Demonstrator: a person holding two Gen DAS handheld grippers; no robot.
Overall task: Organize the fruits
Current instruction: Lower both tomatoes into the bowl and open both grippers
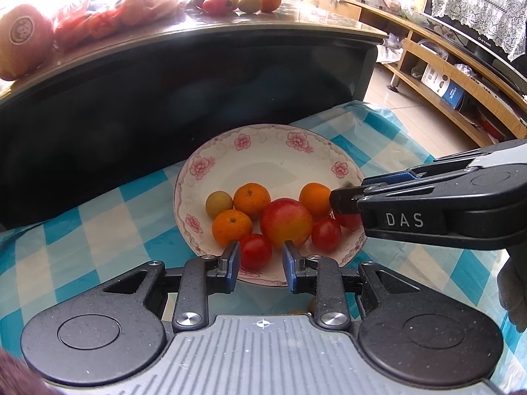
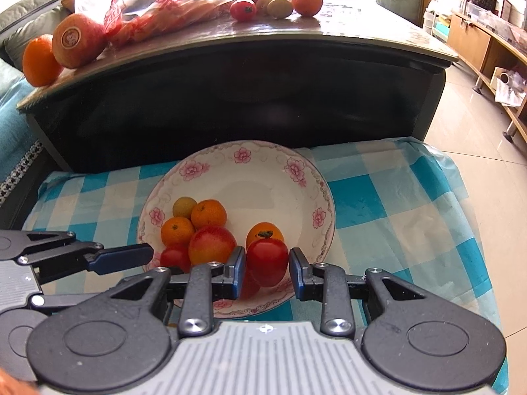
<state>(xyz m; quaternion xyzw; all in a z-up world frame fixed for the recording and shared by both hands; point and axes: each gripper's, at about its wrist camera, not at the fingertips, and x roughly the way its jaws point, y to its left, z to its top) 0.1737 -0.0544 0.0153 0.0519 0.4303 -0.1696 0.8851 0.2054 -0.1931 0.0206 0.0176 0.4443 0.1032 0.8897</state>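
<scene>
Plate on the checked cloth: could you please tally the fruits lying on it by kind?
Tangerines: 3
Tomatoes: 3
Large red-and-yellow fruit: 1
Small yellow-green fruit: 1
Total: 8

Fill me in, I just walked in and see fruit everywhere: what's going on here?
A person is sorting fruit into a flowered plate on a checked cloth, with a gripper in each hand. The right gripper is shut on a red tomato over the plate's near side. The left gripper sits nearly closed at another tomato; whether it grips is unclear. Oranges and an apple are already on the plate; more fruit waits on the table behind.
</scene>
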